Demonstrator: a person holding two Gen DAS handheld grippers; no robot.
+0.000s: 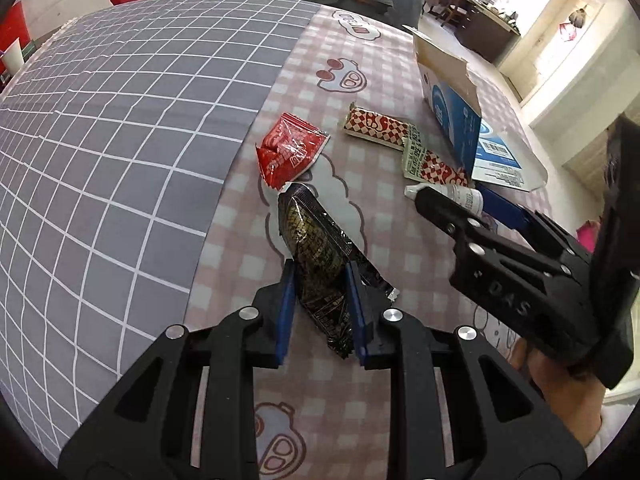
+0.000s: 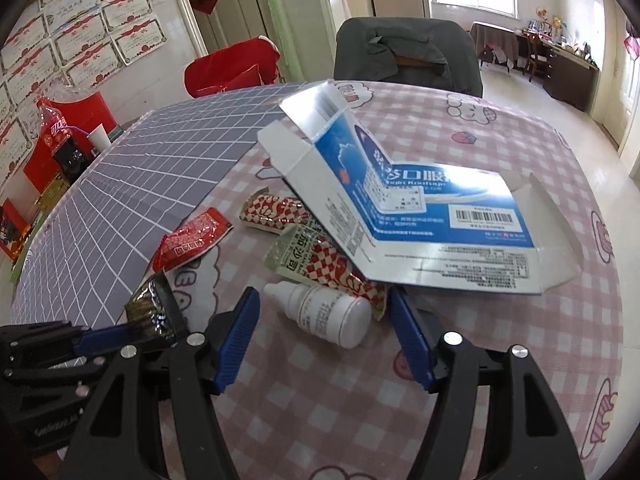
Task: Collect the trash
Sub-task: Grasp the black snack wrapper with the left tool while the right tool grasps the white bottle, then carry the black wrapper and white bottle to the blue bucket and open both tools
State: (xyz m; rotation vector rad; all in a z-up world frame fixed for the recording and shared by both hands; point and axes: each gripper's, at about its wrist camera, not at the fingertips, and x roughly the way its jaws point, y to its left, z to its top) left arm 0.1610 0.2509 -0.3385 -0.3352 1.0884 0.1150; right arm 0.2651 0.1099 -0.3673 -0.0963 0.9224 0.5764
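A black and gold snack wrapper (image 1: 316,236) lies on the pink checked tablecloth (image 1: 328,392), and my left gripper (image 1: 320,266) is shut on its lower half. A small white dropper bottle (image 2: 328,312) lies on its side between the blue pads of my right gripper (image 2: 323,292), which is open and not touching it. Beyond are a red packet (image 1: 290,152), two red-and-white checkered wrappers (image 2: 272,210) (image 2: 320,260) and a flattened blue and white carton (image 2: 400,200). The right gripper (image 1: 456,200) reaches in from the right in the left wrist view.
A grey grid-patterned cloth (image 1: 120,140) covers the left half of the round table. A grey chair (image 2: 408,52) and a red chair (image 2: 232,68) stand behind it. A cola bottle (image 2: 56,128) and a paper cup (image 2: 99,136) are at the far left.
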